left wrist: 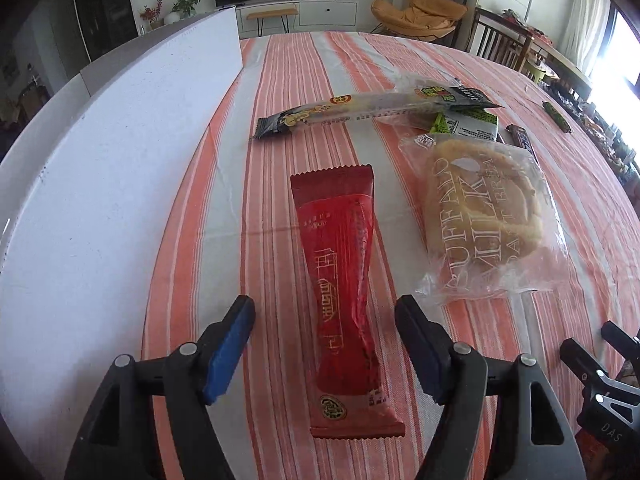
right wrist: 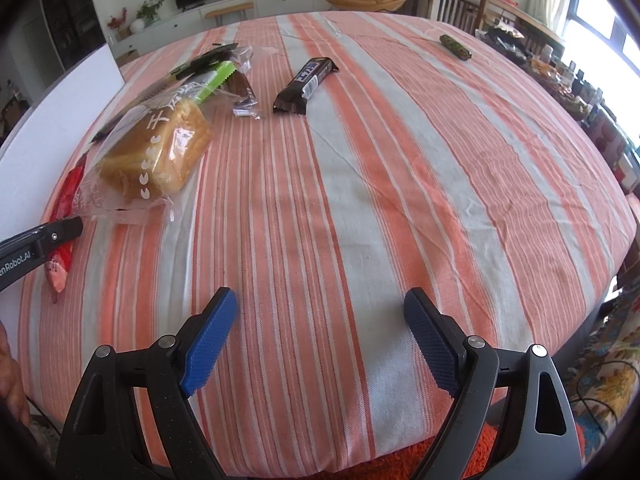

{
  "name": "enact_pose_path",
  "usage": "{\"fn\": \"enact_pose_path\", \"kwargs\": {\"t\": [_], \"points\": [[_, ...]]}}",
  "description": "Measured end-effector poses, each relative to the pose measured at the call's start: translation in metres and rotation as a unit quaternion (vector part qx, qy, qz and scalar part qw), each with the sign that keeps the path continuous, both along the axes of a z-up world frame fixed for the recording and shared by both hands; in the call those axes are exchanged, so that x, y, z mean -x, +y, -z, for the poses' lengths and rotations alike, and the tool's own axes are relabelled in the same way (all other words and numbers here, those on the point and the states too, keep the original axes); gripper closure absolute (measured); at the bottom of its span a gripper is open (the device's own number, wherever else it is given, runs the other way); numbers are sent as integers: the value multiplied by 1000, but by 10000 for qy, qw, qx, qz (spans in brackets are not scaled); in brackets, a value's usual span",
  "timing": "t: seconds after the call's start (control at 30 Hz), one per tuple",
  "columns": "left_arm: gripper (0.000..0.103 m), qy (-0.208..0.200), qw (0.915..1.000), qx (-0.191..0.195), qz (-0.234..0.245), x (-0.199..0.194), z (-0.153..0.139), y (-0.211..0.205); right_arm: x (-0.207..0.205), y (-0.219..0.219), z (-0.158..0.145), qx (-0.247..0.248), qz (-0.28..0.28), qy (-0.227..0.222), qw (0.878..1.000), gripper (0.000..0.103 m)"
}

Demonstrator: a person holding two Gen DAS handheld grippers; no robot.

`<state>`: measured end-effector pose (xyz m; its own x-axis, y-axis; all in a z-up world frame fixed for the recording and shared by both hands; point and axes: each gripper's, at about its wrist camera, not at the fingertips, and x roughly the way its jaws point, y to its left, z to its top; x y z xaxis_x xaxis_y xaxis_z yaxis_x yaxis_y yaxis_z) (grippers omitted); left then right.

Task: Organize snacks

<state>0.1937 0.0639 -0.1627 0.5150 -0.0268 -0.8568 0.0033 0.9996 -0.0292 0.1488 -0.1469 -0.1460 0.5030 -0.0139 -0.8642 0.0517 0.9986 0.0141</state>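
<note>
A long red snack packet point(left wrist: 344, 292) lies on the striped tablecloth, its near half between the spread fingers of my open left gripper point(left wrist: 324, 320); it also shows in the right wrist view point(right wrist: 64, 216). A clear bag of bread point(left wrist: 484, 220) lies right of it, also seen in the right wrist view point(right wrist: 156, 160). A long black-and-clear packet point(left wrist: 372, 108) and a green-and-white packet point(left wrist: 468, 122) lie behind. A dark chocolate bar point(right wrist: 306, 86) and a small dark green snack point(right wrist: 456, 46) lie farther out. My right gripper point(right wrist: 320, 316) is open and empty over bare cloth.
A white box wall point(left wrist: 120, 184) runs along the table's left side. The striped tablecloth point(right wrist: 400, 184) covers the table. Chairs and a cluttered shelf stand beyond the right edge. The right gripper's body point(left wrist: 604, 376) shows low right in the left wrist view.
</note>
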Motion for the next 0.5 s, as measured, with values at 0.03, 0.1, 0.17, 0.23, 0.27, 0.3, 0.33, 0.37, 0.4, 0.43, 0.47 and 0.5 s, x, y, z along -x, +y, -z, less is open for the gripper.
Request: {"fn": "enact_pose_path", "kwargs": {"t": [0.03,0.1,0.17,0.23,0.27,0.3,0.33,0.37,0.4,0.43,0.47,0.5], "points": [[26,-123,9998,-124,-3,1,1,0,0,0,0,0,-2,0,10000,14],[14,-255,9995,-164,-7,2,4,3,0,0,0,-1,-1,0,10000,14],[5,-315,9994,-135,-62,-1,7,6,0,0,0,0,2,1,10000,14],[1,-332,9994,-89,-99,-2,9,11,0,0,0,3,2,2,10000,14],[0,-325,9994,-110,-83,-3,9,9,0,0,0,0,1,3,10000,14],[0,-333,9993,-113,-83,-3,9,10,0,0,0,-1,0,3,10000,14],[0,-342,9993,-116,-80,-3,9,9,0,0,0,0,-1,2,10000,14],[0,-346,9993,-117,-72,-3,9,10,0,0,0,1,-1,2,10000,14],[0,-349,9993,-117,-65,-3,9,9,0,0,0,1,-1,2,10000,14],[0,-350,9993,-119,-58,-6,9,6,0,0,0,2,0,2,10000,14],[0,-354,9993,-117,-50,-6,9,6,0,0,0,2,0,1,10000,14],[0,-355,9993,-118,-41,-6,9,5,0,0,0,2,0,2,10000,14]]}}
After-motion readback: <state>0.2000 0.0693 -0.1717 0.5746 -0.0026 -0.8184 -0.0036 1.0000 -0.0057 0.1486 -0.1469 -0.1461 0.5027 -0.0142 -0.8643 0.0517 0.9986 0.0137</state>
